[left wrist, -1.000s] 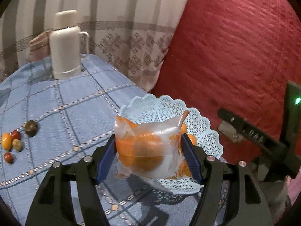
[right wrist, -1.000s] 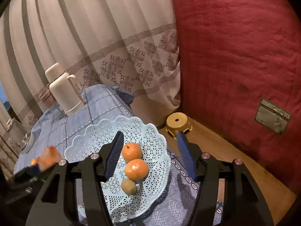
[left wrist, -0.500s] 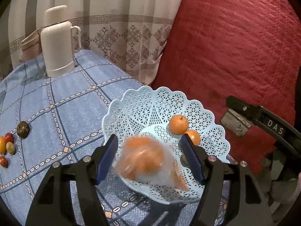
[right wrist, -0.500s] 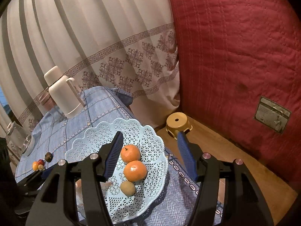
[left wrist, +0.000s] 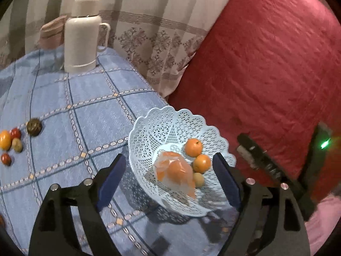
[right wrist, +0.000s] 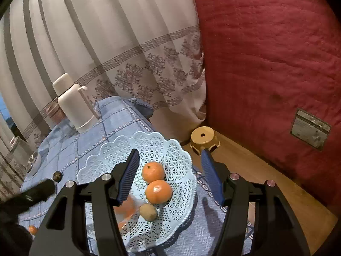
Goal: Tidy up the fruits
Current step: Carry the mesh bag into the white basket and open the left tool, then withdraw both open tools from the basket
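Partly done. Light-blue lattice basket (left wrist: 170,119) at the surface's edge holds a bagged orange fruit (left wrist: 174,172), two loose tangerines (left wrist: 193,147), and one small brownish-green fruit (left wrist: 198,179).

Left gripper (left wrist: 168,179): jaws opening, spread wide around the bag, pads off it — bag released, lying in the basket. Right gripper (right wrist: 169,177): jaws parted over the basket, grasping nothing.

Left to gather, well apart on the blue cloth (left wrist: 64,128): five small fruits — one dark round (left wrist: 34,126), one orange-yellow (left wrist: 5,140), two red (left wrist: 15,133), one tan (left wrist: 17,145).
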### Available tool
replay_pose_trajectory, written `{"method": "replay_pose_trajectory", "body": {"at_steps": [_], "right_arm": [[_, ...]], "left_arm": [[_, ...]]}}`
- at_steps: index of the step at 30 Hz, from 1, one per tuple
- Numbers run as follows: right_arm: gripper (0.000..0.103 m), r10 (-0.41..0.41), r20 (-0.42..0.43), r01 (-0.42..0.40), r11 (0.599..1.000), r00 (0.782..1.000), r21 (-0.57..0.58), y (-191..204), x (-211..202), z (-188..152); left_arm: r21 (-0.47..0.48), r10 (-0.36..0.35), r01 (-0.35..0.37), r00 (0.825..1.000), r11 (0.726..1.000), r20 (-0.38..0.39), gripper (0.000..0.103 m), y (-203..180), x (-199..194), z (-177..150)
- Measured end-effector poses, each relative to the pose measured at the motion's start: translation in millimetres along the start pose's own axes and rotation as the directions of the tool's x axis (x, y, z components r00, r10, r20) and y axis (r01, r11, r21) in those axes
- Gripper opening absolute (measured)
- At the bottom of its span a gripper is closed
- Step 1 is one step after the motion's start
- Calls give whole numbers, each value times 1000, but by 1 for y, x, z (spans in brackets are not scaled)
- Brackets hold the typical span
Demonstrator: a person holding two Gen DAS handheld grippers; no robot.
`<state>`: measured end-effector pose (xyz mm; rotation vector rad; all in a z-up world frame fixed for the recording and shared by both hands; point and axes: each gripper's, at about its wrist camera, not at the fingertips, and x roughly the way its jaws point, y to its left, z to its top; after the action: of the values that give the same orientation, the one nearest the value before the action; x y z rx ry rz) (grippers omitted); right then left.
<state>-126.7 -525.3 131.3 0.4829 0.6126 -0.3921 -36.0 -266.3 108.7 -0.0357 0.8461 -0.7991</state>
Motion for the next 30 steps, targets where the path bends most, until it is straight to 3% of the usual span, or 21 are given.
{"method": "replay_pose_trajectory", "body": {"at_steps": [5,9,13,17,22,24,30], "right_arm": [[69,23,0,-23,1000,1000,3,9,-3,-4],[74,107,-31,-106,994,994,28,22,-6,-6],[77,178,-39,-178,984,983,19,48,-12,-10],[77,236,-45,-237,971,971,-25,79,-15,-12],[77,286,-104,-293,954,953,-66,119,-4,-25],[77,299,-132,-311,947,945,-78,135,1,-33],[77,329,-181,-353,928,927,-120,172,9,-50]], "left_arm": [[-104,-17,18,1000,994,10,86,14,-28,6],[-137,67,-61,997,989,40,86,32,-47,4],[-174,172,-159,983,972,63,86,58,-66,-2],[-218,306,-279,947,935,102,86,89,-91,-15],[-271,493,-446,859,853,136,86,132,-121,-34],[-294,532,-479,836,827,133,86,150,-131,-43],[-349,586,-525,805,776,94,86,193,-151,-66]]}}
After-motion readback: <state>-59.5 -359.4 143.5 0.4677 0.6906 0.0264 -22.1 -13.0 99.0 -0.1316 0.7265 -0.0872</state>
